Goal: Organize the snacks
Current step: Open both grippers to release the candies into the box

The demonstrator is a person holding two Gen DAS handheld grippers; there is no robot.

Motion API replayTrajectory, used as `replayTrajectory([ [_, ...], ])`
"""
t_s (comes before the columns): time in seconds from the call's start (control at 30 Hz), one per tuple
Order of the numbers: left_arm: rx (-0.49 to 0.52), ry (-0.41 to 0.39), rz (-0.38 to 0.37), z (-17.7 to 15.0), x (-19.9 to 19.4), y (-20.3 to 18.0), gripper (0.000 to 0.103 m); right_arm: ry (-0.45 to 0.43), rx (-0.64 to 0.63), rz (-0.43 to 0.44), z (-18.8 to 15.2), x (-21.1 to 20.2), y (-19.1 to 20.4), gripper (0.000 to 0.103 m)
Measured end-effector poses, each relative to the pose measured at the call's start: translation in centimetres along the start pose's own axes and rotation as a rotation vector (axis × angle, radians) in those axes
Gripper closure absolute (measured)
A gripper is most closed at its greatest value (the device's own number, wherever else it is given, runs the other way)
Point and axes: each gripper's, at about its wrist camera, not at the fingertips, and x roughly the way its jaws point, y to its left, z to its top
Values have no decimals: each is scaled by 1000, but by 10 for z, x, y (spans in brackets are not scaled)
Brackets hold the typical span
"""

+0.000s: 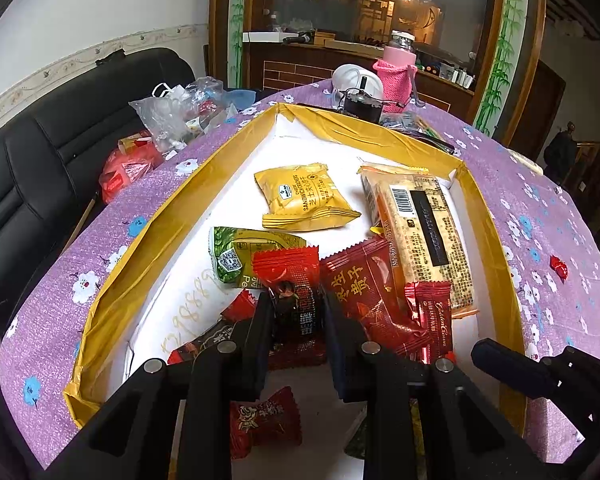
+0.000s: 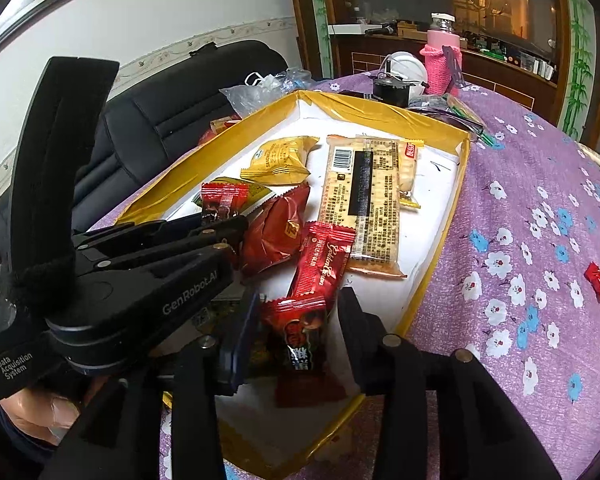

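A white box with a yellow-taped rim (image 1: 172,208) (image 2: 440,248) lies on the purple flowered cloth and holds several snack packs. My left gripper (image 1: 296,304) (image 2: 224,220) is shut on a small red candy packet (image 1: 286,272) (image 2: 224,196), held over the box's near part. My right gripper (image 2: 298,324) stands open over the box's near right corner. Another red candy packet (image 2: 300,332) sits between its fingers with a gap on each side. A yellow cracker pack (image 1: 306,196), a long biscuit pack (image 1: 420,232) and a green pea pack (image 1: 240,252) lie further in.
One loose red candy (image 1: 559,267) (image 2: 596,280) lies on the cloth to the right of the box. A pink bottle (image 1: 398,68) and a black jar (image 1: 362,106) stand behind the box. Plastic bags (image 1: 172,116) and a black sofa (image 1: 40,184) are at the left.
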Motion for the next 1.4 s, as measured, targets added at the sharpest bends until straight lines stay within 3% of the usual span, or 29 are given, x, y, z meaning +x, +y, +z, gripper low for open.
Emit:
replayTrajectory([
  [0.17, 3, -2, 2, 0, 0, -1, 76, -8, 4, -4, 0, -2, -2, 63],
  [0.27, 6, -10, 7, 0, -2, -2, 70, -11, 5, -5, 1, -4, -3, 61],
  [0.47, 10, -27, 18, -1, -7, -4, 55, -23, -5, -4, -1, -8, 0, 50],
  [0.6, 6, -34, 21, -1, -9, -3, 49, -31, -11, -10, -1, -9, 0, 38],
  [0.87, 9, -51, 31, -2, -12, -3, 44, -41, -31, -28, -2, -12, 4, 28],
  [1.0, 7, -63, 27, -1, -16, -4, 36, -54, -41, -40, -2, -15, 6, 27],
  [1.4, 13, -84, 24, -1, -22, -7, 27, -77, -29, -46, -5, -26, 4, 24],
])
